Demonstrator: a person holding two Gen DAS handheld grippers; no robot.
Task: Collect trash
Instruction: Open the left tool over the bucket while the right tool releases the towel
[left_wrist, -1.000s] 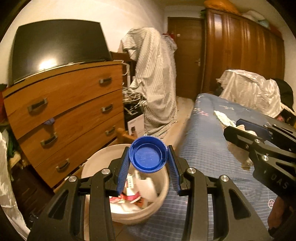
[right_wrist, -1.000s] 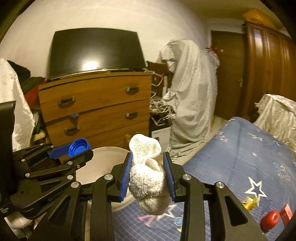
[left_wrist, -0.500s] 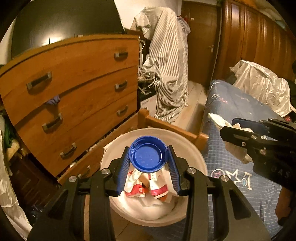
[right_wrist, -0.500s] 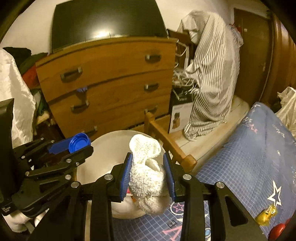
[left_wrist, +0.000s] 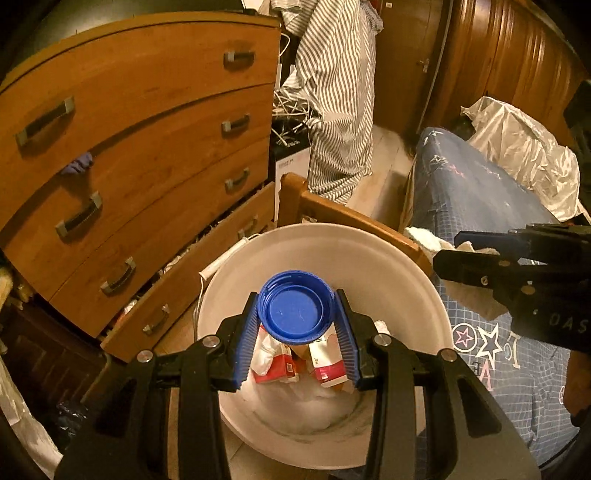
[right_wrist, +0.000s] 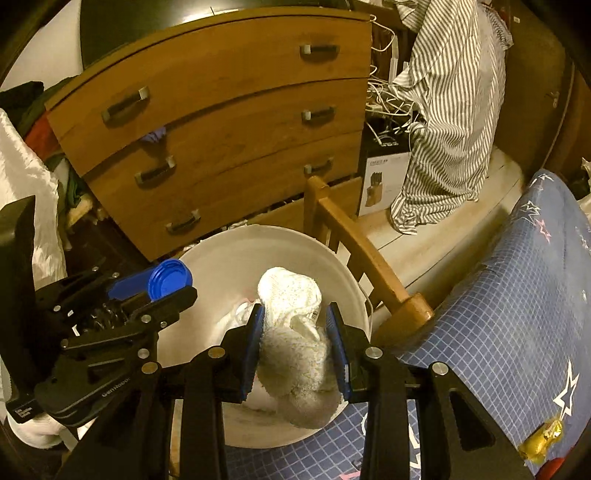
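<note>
Hanging over one white bucket (left_wrist: 369, 258), two hand-held grippers each carry a single piece of trash. The left hand-held gripper (left_wrist: 297, 326) pinches one blue plastic cap (left_wrist: 295, 312) by its ribbed rim between both blue pads, the hollow side of the cap facing the camera. It sits above the bucket's mouth. The right hand-held gripper (right_wrist: 297, 341) squeezes one crumpled white cloth wad (right_wrist: 291, 332), which bulges above and below the pads and hangs over the near part of the bucket's rim, beside the bed.

Inside the bucket, under the cap, two red-and-white cartons (left_wrist: 325, 360) lie on a white liner or crumpled paper; what else is under them cannot be made out.

The bucket stands on the floor between one wooden chest of drawers (left_wrist: 147, 147) and one bed with a blue checked cover (right_wrist: 517, 314) printed with stars. The chest shows four drawer fronts, each with two dark handles; the lowest drawer stands partly pulled out. A wooden rail (right_wrist: 365, 258), a bed end or chair back, runs just behind the bucket.

On the bed cover, at the lower right of the right wrist view, lies one gold-wrapped item (right_wrist: 543, 437), with something red just beside it at the picture's edge. One striped grey-and-white cloth (left_wrist: 332, 92) hangs beyond the chest.
</note>
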